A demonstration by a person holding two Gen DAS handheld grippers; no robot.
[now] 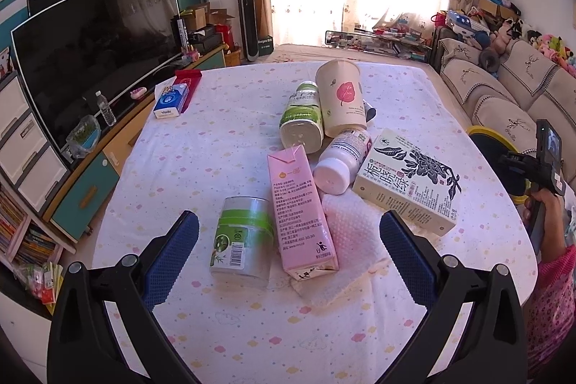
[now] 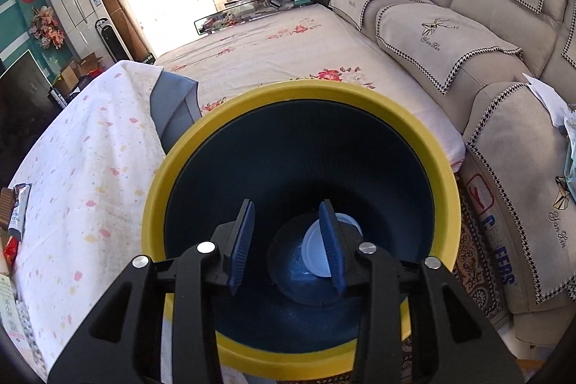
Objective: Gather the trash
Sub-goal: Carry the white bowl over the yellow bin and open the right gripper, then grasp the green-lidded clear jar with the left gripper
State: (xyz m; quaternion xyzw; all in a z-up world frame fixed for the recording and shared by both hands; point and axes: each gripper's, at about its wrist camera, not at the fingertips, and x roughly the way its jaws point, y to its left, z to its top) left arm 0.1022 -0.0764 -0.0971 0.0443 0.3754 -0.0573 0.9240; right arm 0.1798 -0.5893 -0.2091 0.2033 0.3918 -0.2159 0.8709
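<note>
bin (image 2: 298, 117) mouth unobstructed, table (image 1: 223, 146) centre cluttered

Left tongs (image 1: 289, 233) gape wide; right tongs (image 2: 286, 242) parted, empty.

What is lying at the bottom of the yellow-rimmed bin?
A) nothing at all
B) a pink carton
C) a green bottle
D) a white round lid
D: the right wrist view looks straight down into the yellow-rimmed bin, and a white round lid lies on its dark blue floor.
</note>
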